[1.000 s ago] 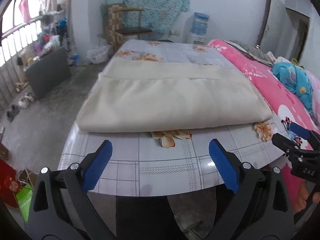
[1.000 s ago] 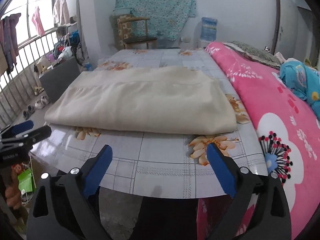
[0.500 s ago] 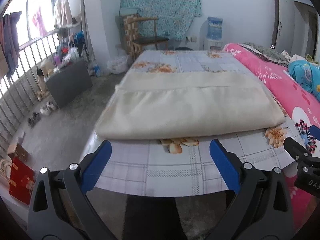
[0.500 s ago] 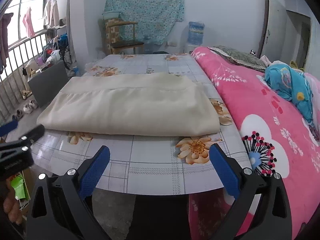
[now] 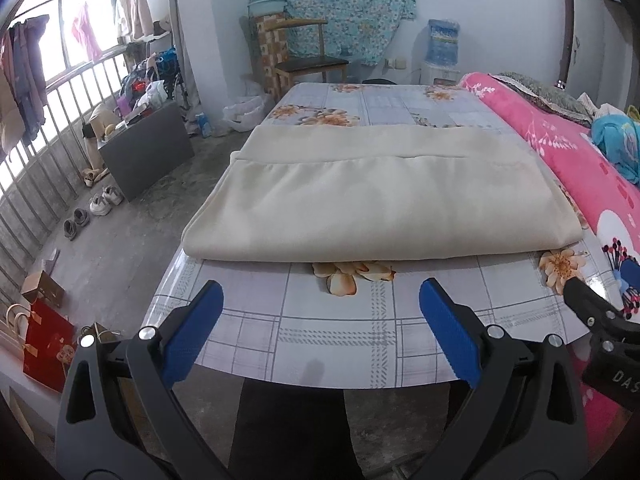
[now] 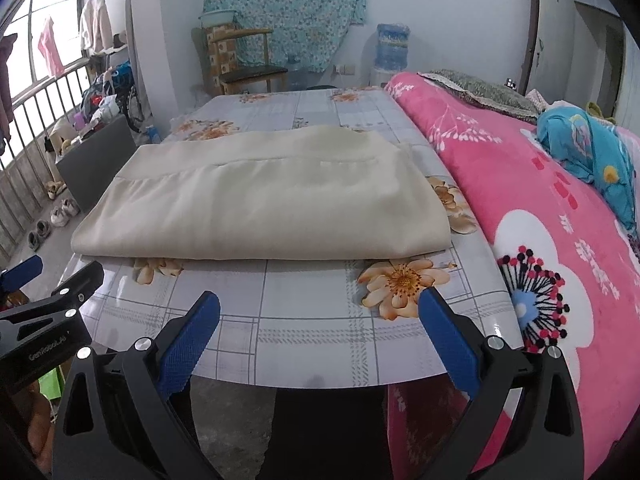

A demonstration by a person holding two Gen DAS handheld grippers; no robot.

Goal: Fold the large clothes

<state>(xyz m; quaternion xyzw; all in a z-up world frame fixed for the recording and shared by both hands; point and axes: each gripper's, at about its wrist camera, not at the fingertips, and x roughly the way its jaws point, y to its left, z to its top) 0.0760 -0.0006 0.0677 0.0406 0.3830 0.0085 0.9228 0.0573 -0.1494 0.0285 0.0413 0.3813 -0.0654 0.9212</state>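
Currently, scanning left to right. Far left, 9 o'clock: window bars, hanging clothes [image 5: 28, 76], shoes [image 5: 105, 201] on floor, dark box [image 5: 150, 150] beside them. Red gift bag [image 5: 48, 354] at 8 o'clock.

Left gripper [image 5: 320, 312] at 6 o'clock of its view: spread wide, blue pads well apart, gripping nothing, hovering just off near edge of table [image 5: 320, 344]. Not touching cloth.

Cream folded garment [image 5: 372, 200] dead centre, 12 o'clock from both grippers: lying flat on floral tablecloth, folded into wide rectangle, upper layer's edge visible across far part. Near edge well back from table's front rim; left corner slightly overhanging table side.

Right gripper [image 6: 320, 312]: likewise fully spread, empty, hanging off table's near edge. Seen in left view at 4 o'clock.

Further right, 2–3 o'clock: pink floral blanket [image 6: 540, 208] alongside table, blue bundle [image 6: 588, 148] on top. Chair [image 5: 304, 60] and water dispenser [image 5: 442, 50] at back wall.
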